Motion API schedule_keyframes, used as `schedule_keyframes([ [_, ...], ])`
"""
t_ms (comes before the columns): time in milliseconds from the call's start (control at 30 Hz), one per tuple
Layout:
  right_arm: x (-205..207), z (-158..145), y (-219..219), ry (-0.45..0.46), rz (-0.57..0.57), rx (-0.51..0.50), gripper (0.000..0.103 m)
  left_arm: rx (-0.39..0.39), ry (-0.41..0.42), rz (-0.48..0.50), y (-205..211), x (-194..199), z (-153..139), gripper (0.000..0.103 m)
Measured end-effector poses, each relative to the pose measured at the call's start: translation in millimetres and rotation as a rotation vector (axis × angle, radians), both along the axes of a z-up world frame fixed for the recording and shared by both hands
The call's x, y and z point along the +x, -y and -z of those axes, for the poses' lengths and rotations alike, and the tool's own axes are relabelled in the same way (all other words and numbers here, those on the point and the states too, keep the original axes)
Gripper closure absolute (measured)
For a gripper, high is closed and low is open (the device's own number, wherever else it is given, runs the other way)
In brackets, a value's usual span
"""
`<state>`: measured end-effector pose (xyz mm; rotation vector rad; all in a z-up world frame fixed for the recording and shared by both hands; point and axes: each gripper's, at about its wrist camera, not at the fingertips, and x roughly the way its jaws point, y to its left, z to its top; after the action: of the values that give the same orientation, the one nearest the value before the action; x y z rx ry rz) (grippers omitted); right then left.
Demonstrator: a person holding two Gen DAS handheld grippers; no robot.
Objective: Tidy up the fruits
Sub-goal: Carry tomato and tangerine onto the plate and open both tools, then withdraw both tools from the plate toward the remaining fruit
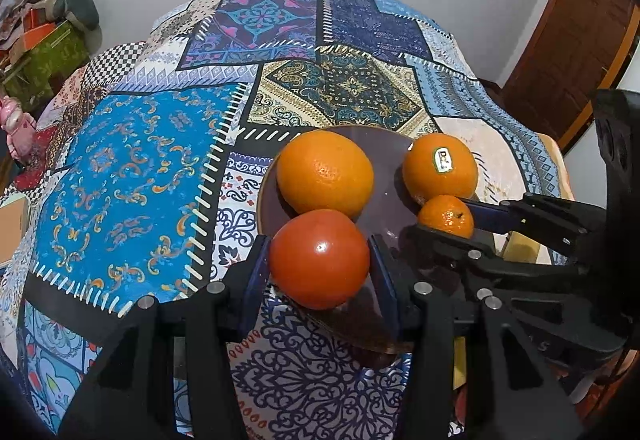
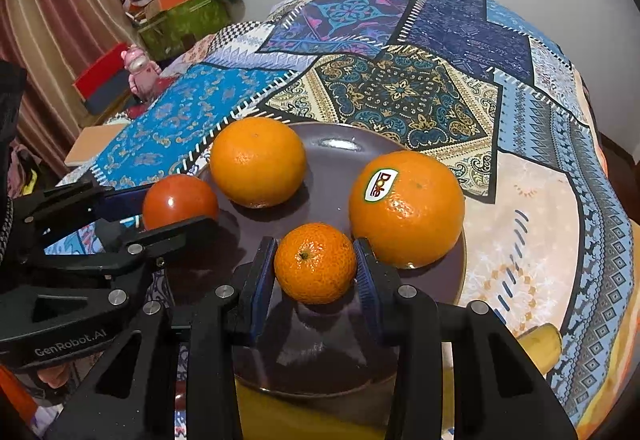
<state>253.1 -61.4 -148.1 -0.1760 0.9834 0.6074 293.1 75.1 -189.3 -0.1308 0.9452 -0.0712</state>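
Note:
A dark purple plate (image 1: 384,160) (image 2: 340,156) lies on the patchwork cloth. On it are a plain orange (image 1: 325,172) (image 2: 258,161) and an orange with a Dole sticker (image 1: 439,166) (image 2: 406,208). My left gripper (image 1: 319,264) is shut on a red tomato (image 1: 319,258) (image 2: 180,200) at the plate's near left rim. My right gripper (image 2: 315,268) is shut on a small mandarin (image 2: 315,263) (image 1: 446,216) over the plate's near part, beside the stickered orange. Whether the held fruits touch the plate I cannot tell.
A banana (image 2: 540,344) lies by the plate's near right edge. A wooden board (image 2: 94,144) lies at the table's left edge. A pink toy (image 2: 140,74) and cluttered boxes (image 2: 180,20) stand beyond the table. A wooden door (image 1: 580,40) is at the right.

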Motion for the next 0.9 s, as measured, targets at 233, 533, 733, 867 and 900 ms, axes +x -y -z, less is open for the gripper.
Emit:
schedule_keyframes([
  [233, -0.1, 1.0, 0.2, -0.006, 0.004, -0.009, 0.065, -0.013, -0.014, -0.007, -2.1, 0.8, 0.7, 0.054],
  [533, -21.1, -35.8, 28.8, 0.073, 0.048, 0.052, 0.054, 0.007, 0.079, 0.002, 5.7, -28.5, -37.8, 0.051],
  [733, -43.5, -63.6, 56.1, 0.134, 0.089, 0.093, 0.051, 0.027, 0.133, 0.017, 14.1, -56.5, -62.4, 0.047],
  [867, -61.5, -74.5, 72.9, 0.163, 0.116, 0.11, 0.049, 0.032, 0.16, 0.026, 19.8, -76.2, -75.2, 0.046],
  [900, -65.1, -75.8, 76.6, 0.166, 0.122, 0.113, 0.048, 0.03, 0.163, 0.028, 21.0, -81.3, -77.4, 0.045],
])
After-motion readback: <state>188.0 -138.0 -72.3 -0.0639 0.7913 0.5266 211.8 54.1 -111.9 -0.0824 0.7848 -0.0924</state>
